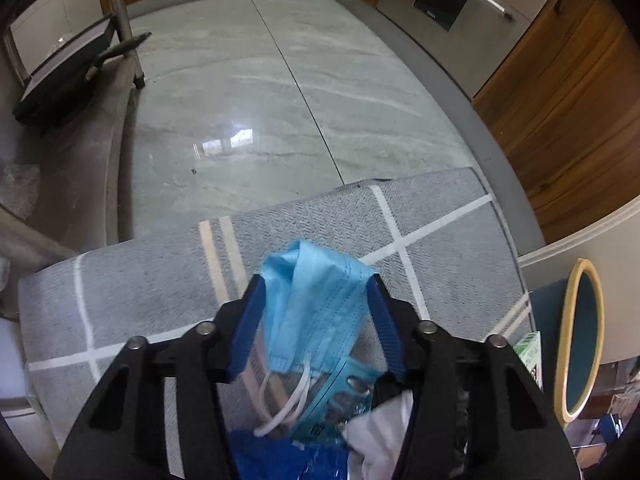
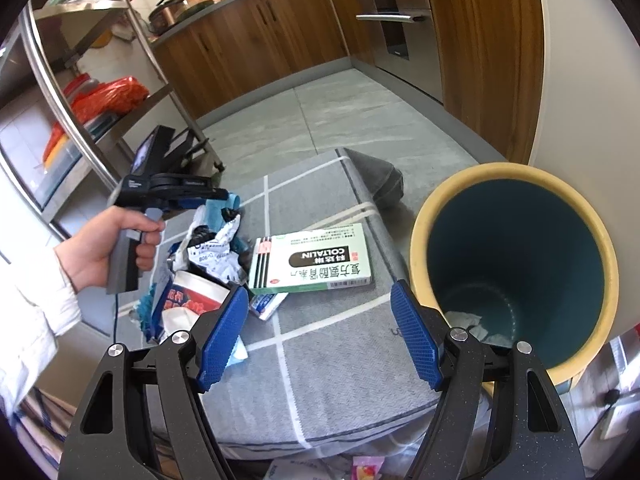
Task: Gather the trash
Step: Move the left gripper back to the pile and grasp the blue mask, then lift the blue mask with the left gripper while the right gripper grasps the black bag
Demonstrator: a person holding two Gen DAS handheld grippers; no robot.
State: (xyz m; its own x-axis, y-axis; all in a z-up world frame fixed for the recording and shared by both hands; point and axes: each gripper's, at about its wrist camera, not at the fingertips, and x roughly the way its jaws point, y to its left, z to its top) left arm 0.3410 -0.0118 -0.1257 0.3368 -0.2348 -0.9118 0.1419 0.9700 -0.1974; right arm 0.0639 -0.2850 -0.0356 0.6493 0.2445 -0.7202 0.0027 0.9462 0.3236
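Observation:
My left gripper (image 1: 316, 280) is shut on a light blue face mask (image 1: 316, 304) and holds it above a pile of trash on a grey checked cushion (image 1: 160, 280). In the right wrist view the left gripper (image 2: 234, 200) hangs over the pile (image 2: 212, 252) of crumpled paper and wrappers. My right gripper (image 2: 320, 304) is open and empty above the cushion (image 2: 340, 360). A green-and-white medicine box (image 2: 312, 260) lies just ahead of it. A yellow-rimmed bin with a teal inside (image 2: 516, 256) stands to the right, with some paper at its bottom.
Grey tiled floor (image 1: 260, 92) lies beyond the cushion. Wooden cabinets and an oven (image 2: 392, 24) line the far and right sides. A steel shelf rack (image 2: 80, 92) with bags stands at the left. The bin's rim (image 1: 584, 340) shows at the right in the left wrist view.

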